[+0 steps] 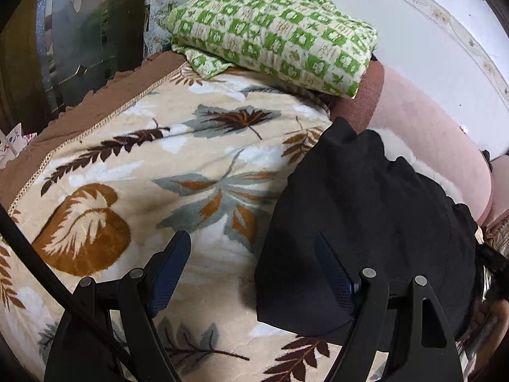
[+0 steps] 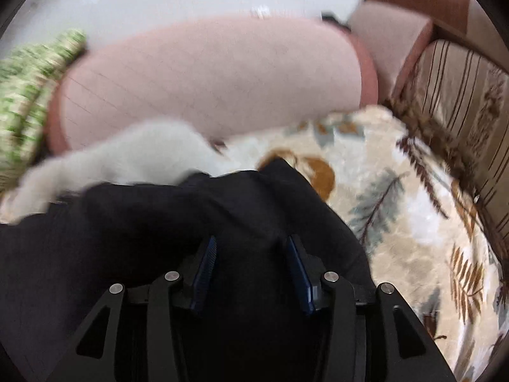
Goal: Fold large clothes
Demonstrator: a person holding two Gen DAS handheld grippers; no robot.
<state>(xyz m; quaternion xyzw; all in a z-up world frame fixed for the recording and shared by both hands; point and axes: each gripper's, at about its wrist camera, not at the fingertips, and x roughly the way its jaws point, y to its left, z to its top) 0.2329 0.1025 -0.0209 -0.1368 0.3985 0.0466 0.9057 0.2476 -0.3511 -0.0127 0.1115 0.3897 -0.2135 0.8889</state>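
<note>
A black garment [image 1: 366,216] lies bunched on a beige leaf-patterned blanket [image 1: 143,165]. My left gripper [image 1: 253,238] is open just above the blanket; its right finger overlaps the garment's left edge and its left finger is over bare blanket. In the right wrist view the black garment [image 2: 191,222] fills the lower frame. My right gripper [image 2: 251,242] is partly open with black cloth between and under its fingers; the frame is blurred. A white fluffy piece [image 2: 127,159] lies behind the garment.
A folded green-and-white checked cloth [image 1: 276,28] sits at the back of the blanket. A pink cushion [image 2: 206,79] stands behind the garment. A striped sofa cushion [image 2: 461,111] is at right. A dark glass-fronted cabinet [image 1: 79,31] stands at left.
</note>
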